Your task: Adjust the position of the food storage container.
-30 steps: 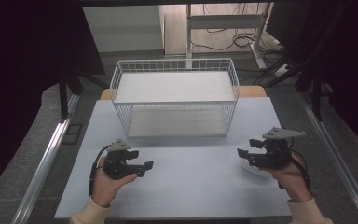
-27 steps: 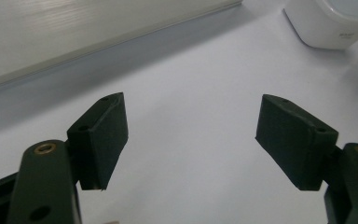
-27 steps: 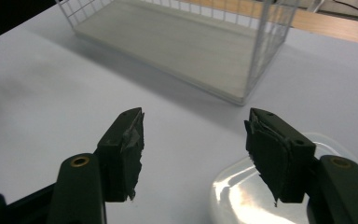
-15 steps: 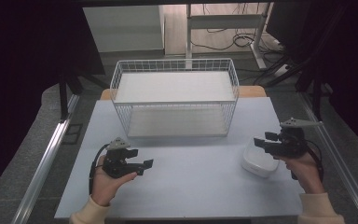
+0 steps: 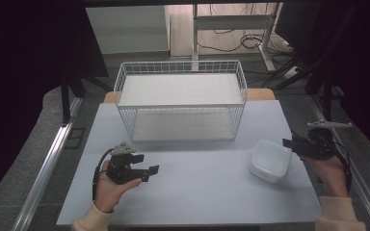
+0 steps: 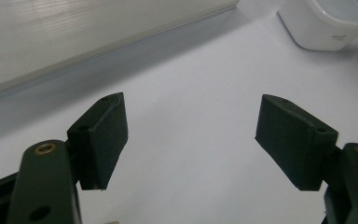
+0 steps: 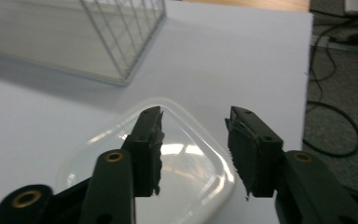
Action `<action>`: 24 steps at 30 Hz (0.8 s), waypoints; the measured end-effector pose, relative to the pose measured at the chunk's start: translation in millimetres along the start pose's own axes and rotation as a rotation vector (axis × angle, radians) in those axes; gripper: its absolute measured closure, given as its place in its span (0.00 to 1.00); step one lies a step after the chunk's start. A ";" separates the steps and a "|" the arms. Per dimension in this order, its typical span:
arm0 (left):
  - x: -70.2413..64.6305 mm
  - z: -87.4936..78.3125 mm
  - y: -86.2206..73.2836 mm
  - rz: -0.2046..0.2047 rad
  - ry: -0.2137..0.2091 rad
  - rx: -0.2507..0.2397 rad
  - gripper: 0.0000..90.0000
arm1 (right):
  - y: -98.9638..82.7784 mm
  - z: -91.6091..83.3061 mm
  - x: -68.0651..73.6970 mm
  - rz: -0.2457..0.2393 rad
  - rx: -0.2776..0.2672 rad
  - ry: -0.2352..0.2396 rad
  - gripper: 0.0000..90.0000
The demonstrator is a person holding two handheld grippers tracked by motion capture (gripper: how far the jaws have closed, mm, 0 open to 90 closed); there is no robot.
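Work is sitting at an early stage — the tub (image 5: 270, 160) is resting on the table (image 5: 197, 192) at about 4 o'clock from the basket (image 5: 180, 101), near the table's right edge, well apart from the basket. The tub is white, lidded and upright, touching nothing but the table.

Right gripper (image 5: 294, 143) is hovering just beside the tub at its 3 o'clock side, level with the lid. In the right gripper view its jaws have just been closing and are standing about half open (image 7: 193, 149), with the tub's near rim (image 7: 177, 163) showing below and between them. The pads are not pressing on the tub, so nothing is gripped yet.

Left gripper (image 5: 147, 169) is idling at about 7 o'clock from the basket, held low over bare table. In the left gripper view its jaws are standing wide open (image 6: 191, 140) with nothing between them; the tub (image 6: 326, 23) is lying far off at 1 o'clock.

Basket is standing empty at the table's far side — both its wire shelves are showing bare white liners.

Judged status: approach is nearly done, grasp is pending. Remaining, most likely, are closing on the tub's rim, lifting, and carrying it to the basket. Whether the upper or lower shelf is the target cannot be told.
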State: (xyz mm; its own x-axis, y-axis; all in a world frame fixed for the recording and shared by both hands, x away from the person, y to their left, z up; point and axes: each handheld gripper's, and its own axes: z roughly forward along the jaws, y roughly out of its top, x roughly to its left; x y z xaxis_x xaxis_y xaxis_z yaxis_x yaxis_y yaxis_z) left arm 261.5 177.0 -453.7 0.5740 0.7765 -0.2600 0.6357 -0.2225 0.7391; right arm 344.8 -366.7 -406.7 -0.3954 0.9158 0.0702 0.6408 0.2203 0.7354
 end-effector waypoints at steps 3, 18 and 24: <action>0.6 0.2 0.1 0.000 0.003 0.000 0.27 | -3.4 -0.3 -6.4 0.017 0.005 -0.018 0.68; 2.9 2.9 -0.4 -0.005 0.002 0.015 0.28 | -24.4 14.8 -44.3 0.071 0.117 -0.097 0.99; 4.6 3.6 -0.7 -0.009 0.003 0.017 0.28 | -35.3 31.8 -51.8 0.092 0.175 -0.092 0.99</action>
State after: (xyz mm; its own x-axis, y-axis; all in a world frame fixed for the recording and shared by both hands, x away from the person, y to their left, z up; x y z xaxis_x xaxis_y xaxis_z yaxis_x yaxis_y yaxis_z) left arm 265.5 178.6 -457.7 0.5672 0.7800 -0.2646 0.6495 -0.2260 0.7260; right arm 363.6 -411.2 -457.7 -0.2738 0.9597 0.0642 0.7791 0.1821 0.5999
